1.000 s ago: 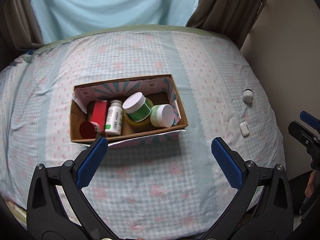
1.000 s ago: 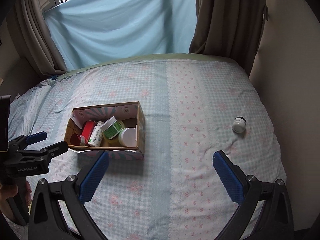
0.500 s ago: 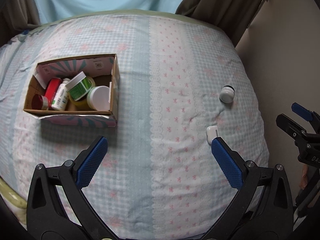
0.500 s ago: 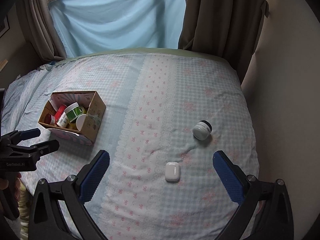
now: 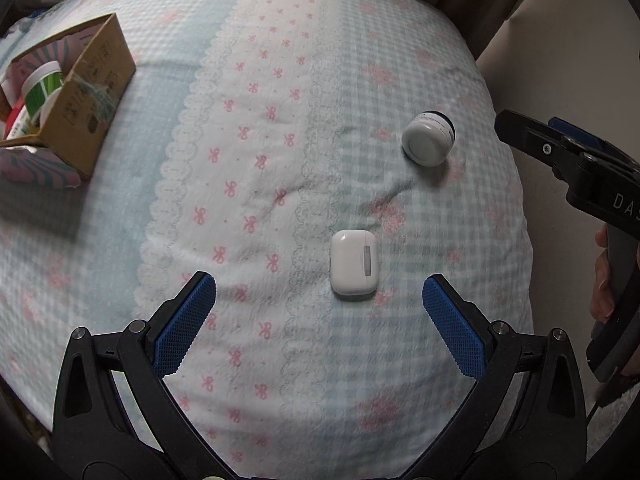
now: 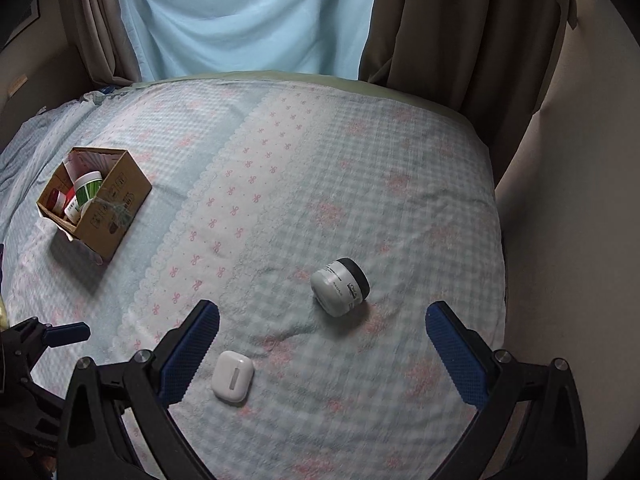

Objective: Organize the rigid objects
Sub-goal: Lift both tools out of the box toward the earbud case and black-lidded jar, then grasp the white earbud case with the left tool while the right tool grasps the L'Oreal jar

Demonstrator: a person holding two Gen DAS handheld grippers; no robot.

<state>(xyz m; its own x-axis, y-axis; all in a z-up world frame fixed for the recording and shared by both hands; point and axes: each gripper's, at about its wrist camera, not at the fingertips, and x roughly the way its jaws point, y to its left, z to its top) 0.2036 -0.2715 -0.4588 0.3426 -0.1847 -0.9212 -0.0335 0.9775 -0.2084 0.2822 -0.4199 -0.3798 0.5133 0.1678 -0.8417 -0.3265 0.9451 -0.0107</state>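
- Blue-padded fingers of the left tool (image 5: 316,296) stand spread wide and empty over the bed (image 5: 260,184), with the white earbud case (image 5: 353,265) lying flat just beyond and between them.
- Likewise, the right tool (image 6: 322,326) is spread and holds nothing; the grey jar (image 6: 340,286) lies on its side on the quilt ahead, between the lines of its fingers.
- Judging by its look, the earbud case is light, hard and smooth, so it may slip; pinching its two long flat sides seems the surest hold.
- That jar looks stiff and somewhat heavier, and being round and tipped over, it could roll on the soft quilt. Taking it across the cylinder wall, or end to end between black lid and base, should work.
- Farther off to the left sits the cardboard box (image 6: 116,204), well apart from both loose items, already holding several jars and bottles, with a green-labelled jar (image 6: 89,186) showing on top.
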